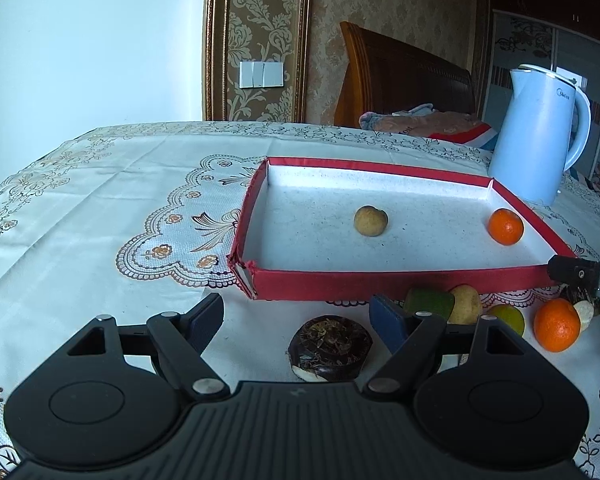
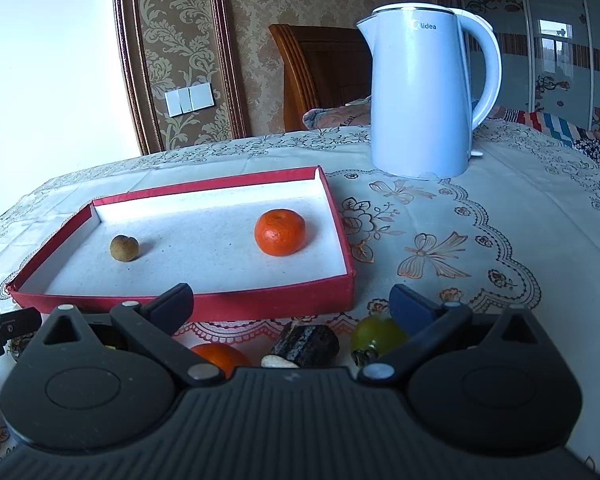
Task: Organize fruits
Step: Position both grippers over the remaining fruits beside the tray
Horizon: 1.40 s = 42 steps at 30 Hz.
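Observation:
A red tray (image 1: 400,278) (image 2: 204,306) with a white floor holds a small tan fruit (image 1: 371,221) (image 2: 124,247) and an orange tangerine (image 1: 505,226) (image 2: 279,232). In front of it lie a dark round fruit (image 1: 330,348), a green fruit (image 1: 428,302), a tan fruit (image 1: 466,304), a green-yellow fruit (image 1: 508,318) and a tangerine (image 1: 556,324). My left gripper (image 1: 300,316) is open and empty, just above the dark fruit. My right gripper (image 2: 296,304) is open and empty above a tangerine (image 2: 220,356), a dark fruit (image 2: 306,344) and a green fruit (image 2: 376,334).
A pale blue electric kettle (image 1: 540,136) (image 2: 424,96) stands behind the tray's right side. The table wears a cream floral cloth (image 1: 100,200) (image 2: 480,220). A wooden headboard (image 1: 400,76) and bedding lie behind the table. The right gripper's finger (image 1: 580,274) shows at the tray's right corner.

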### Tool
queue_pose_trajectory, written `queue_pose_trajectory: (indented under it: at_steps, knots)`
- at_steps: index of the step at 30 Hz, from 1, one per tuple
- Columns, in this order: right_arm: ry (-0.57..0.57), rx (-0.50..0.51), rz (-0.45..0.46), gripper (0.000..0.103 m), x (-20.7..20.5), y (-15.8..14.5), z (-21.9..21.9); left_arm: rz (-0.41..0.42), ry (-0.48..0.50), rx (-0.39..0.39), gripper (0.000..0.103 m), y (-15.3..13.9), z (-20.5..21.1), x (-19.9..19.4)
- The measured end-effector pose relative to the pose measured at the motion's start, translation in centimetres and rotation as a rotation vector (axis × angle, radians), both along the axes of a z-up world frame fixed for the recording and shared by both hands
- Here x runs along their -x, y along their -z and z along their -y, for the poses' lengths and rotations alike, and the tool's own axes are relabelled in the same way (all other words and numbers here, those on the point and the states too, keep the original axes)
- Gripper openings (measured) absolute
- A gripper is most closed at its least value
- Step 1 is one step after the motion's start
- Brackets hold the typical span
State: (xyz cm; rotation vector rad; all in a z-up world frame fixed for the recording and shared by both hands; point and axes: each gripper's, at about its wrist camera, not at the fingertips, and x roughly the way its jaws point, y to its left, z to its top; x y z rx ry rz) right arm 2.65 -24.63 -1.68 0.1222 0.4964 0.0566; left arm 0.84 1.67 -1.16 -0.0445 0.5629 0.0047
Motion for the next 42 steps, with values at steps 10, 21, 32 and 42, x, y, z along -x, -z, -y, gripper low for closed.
queue_pose_trajectory:
  at_steps: [10,21,32,42]
  knots:
    - [-0.001,0.011,0.004,0.103,0.7,0.1,0.1,-0.029,-0.005,-0.008,0.085,0.3,0.0,-0.3]
    - [-0.040,0.037,0.014,0.103,3.0,0.4,0.1,-0.068,0.005,-0.014,0.085,0.6,0.3,-0.7]
    - [-0.029,-0.005,0.019,0.103,3.9,0.6,0.9,-0.078,0.007,-0.013,0.085,0.6,0.3,-0.9]
    - [-0.172,-0.061,-0.065,0.103,4.6,1.2,0.5,-0.081,0.008,-0.014,0.085,0.7,0.3,-1.0]
